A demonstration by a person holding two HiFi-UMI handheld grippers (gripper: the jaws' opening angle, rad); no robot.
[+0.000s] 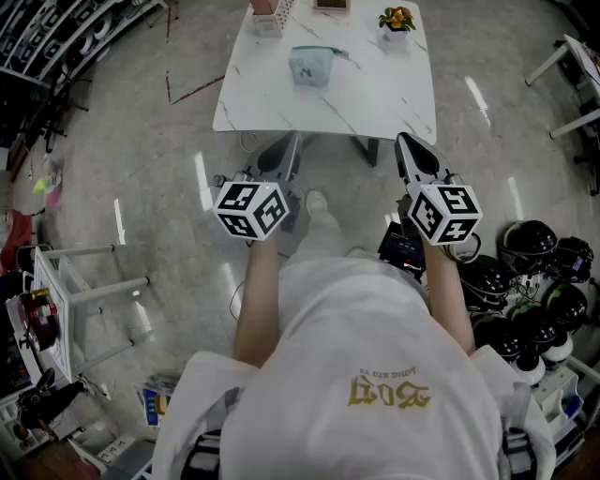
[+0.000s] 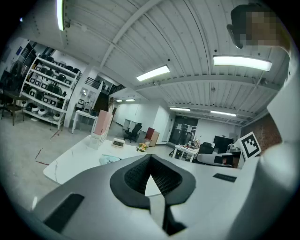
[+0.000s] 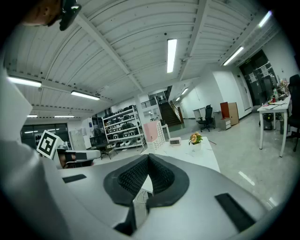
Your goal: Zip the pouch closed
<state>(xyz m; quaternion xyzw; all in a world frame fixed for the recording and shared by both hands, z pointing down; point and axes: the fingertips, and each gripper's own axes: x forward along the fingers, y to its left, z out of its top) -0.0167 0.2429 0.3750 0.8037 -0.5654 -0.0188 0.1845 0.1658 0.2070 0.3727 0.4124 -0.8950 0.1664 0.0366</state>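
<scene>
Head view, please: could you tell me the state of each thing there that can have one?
Pouch: lying on the table, zip too small to tell.
Left gripper: shut, empty, short of the table.
Right gripper: shut, empty, short of the table.
Flower pot: upright.

Well ahead of the left gripper (image 1: 289, 142) and right gripper (image 1: 407, 142), the small pale-teal fabric pouch (image 1: 312, 66) is too small to show its zip's state. Beyond it, a pink upright box (image 1: 266, 11) and a small white clock (image 1: 330, 4) are cut off by the top edge.
</scene>
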